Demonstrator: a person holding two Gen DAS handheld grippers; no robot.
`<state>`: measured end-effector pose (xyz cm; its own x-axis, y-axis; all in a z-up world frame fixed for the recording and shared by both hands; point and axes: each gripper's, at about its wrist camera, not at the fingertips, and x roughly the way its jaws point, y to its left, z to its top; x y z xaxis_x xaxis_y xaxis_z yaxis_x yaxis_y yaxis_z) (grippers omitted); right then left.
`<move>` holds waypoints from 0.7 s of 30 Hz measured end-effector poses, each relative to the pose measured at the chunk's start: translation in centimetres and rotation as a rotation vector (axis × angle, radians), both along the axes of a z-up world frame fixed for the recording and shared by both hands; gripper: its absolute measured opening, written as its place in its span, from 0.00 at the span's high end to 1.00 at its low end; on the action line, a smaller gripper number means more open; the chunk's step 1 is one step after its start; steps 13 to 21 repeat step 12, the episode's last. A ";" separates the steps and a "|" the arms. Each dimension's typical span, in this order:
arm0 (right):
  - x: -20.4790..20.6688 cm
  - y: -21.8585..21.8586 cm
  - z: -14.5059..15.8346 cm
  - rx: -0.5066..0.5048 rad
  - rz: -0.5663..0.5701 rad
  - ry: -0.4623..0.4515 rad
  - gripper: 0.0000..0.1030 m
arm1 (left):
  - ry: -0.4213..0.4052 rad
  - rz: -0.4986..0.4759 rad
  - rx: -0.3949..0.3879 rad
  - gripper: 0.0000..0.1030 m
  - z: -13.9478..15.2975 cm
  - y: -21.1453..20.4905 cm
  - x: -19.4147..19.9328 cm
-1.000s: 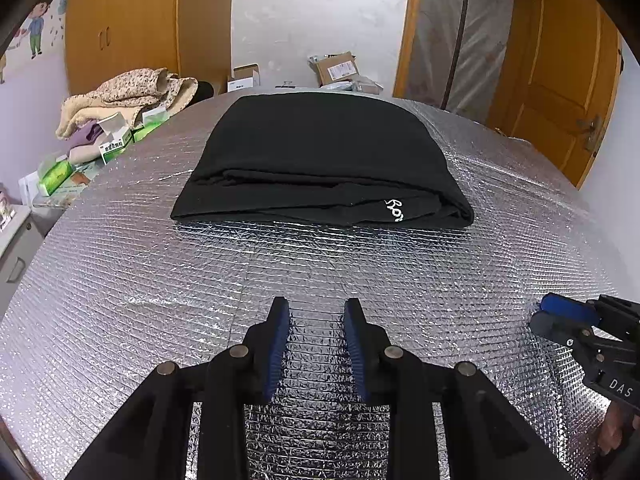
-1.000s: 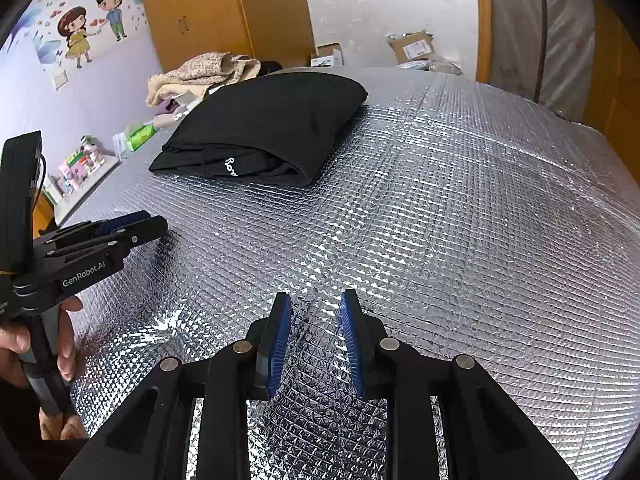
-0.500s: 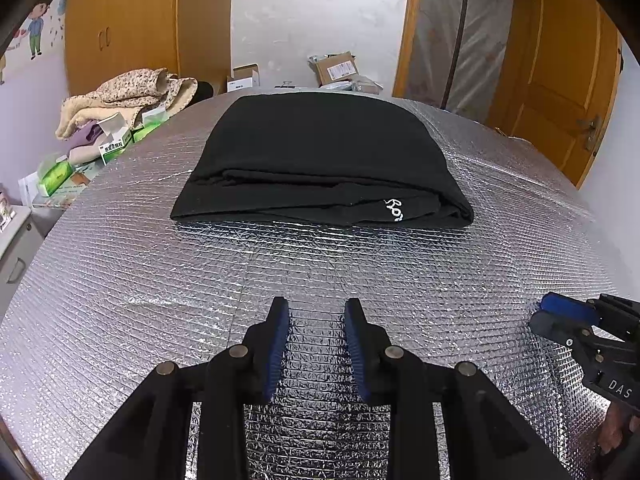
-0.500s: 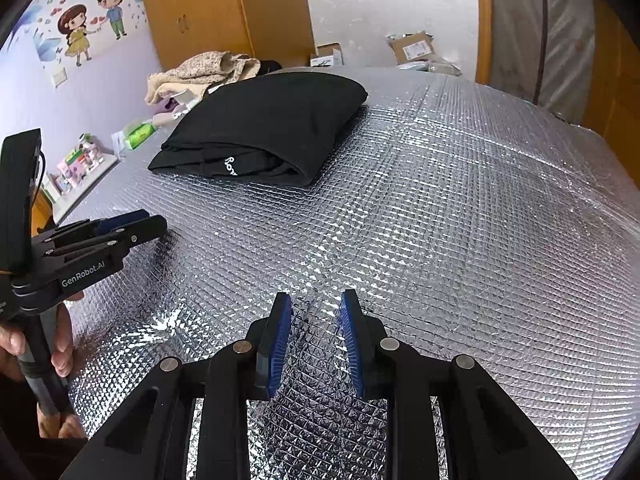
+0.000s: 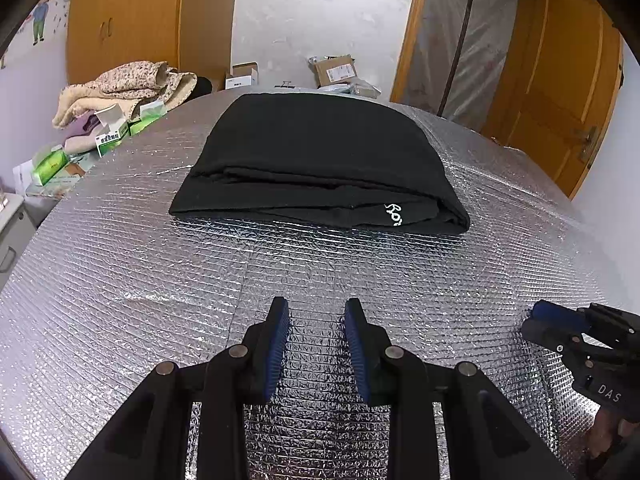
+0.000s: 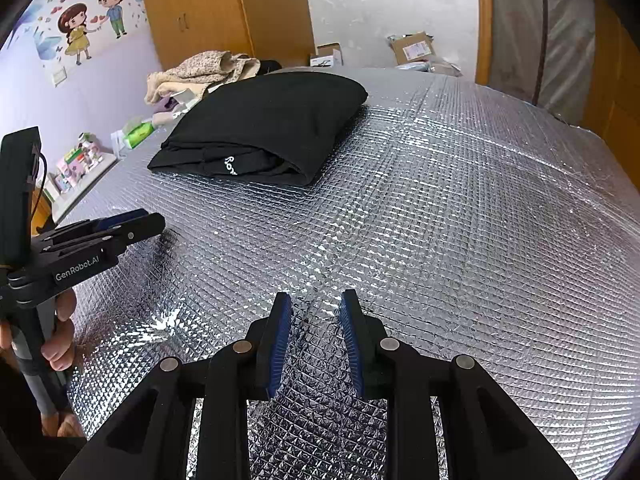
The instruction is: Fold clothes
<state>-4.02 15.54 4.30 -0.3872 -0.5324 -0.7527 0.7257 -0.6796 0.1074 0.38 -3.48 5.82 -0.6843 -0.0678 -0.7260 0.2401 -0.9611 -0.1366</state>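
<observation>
Black garment (image 5: 320,164) lying folded on foil sheet (image 5: 120,280), frame center. L claw (image 5: 316,308) + R claw (image 6: 316,300) hovering lower frame, both released, gripping nothing, well apart from garment.

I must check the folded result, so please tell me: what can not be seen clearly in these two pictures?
- Black garment: underside and inner layers hidden by its own folds, both views.
- White lettering: partly tucked under a fold, unreadable.
- Green boxes: print too small, left view.
- Right gripper: cut off by the left view's edge.

Bright, sharp fisheye views; foil glints, edges warped.
</observation>
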 end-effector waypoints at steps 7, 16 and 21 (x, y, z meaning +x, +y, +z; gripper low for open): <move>0.0 0.0 0.0 0.002 0.001 0.002 0.74 | -0.008 0.001 -0.018 0.71 0.0 0.3 -0.1; -0.1 0.0 0.0 0.000 0.001 0.000 0.74 | -0.008 0.003 -0.018 0.71 0.0 0.7 -0.2; -0.1 0.0 0.0 0.000 0.001 0.000 0.74 | -0.008 0.003 -0.018 0.71 0.0 0.7 -0.2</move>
